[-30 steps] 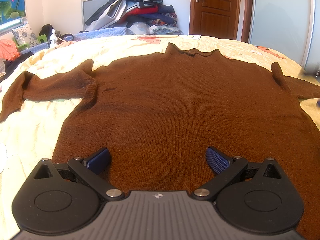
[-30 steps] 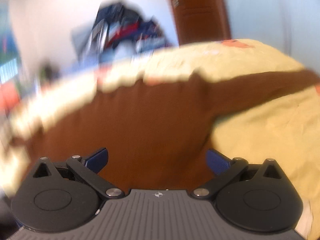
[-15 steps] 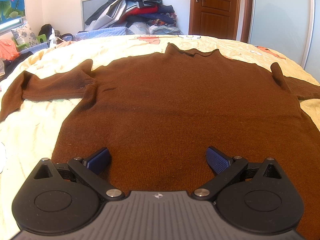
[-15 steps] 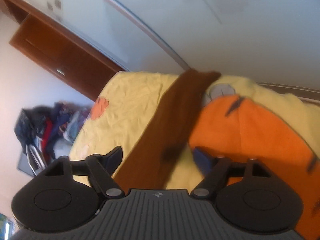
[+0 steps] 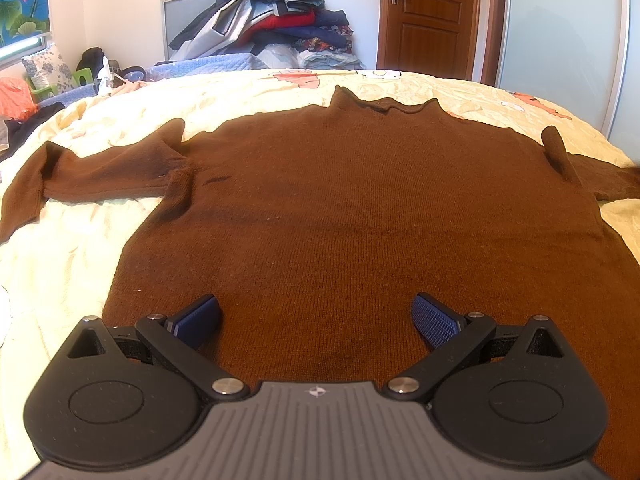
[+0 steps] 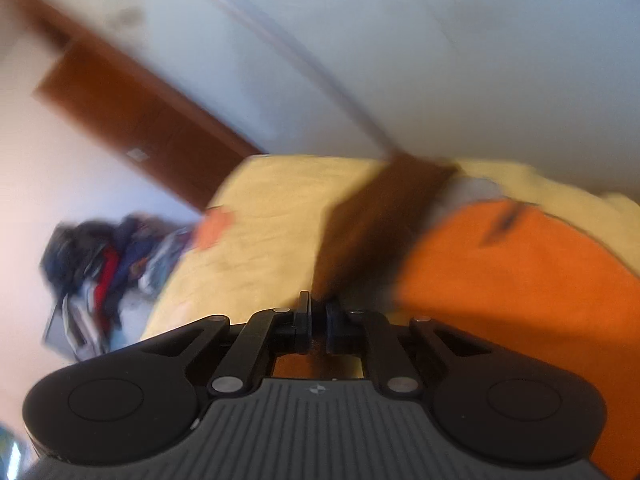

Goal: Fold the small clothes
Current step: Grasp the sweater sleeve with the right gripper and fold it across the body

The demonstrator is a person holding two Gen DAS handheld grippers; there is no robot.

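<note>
Sweater [image 5: 360, 208]: soft, limp knit lying flat on the bed [image 5: 72, 264]; best taken at sleeve or hem.
Right hand-held gripper [image 6: 318, 320]: clamped on the right sleeve [image 6: 384, 216].
Left hand-held gripper [image 5: 316, 320]: jaws wide, empty.

No legible text, labels, brand names or numbers in either view. Only one mark: a small round cross emblem [image 5: 316, 391] on the grey ribbed housing, also seen in the right wrist view, without lettering.

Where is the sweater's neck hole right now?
In the left wrist view the collar of the brown sweater lies at the far end, top middle, on the yellow bedsheet, pointing toward the wooden door.
</note>
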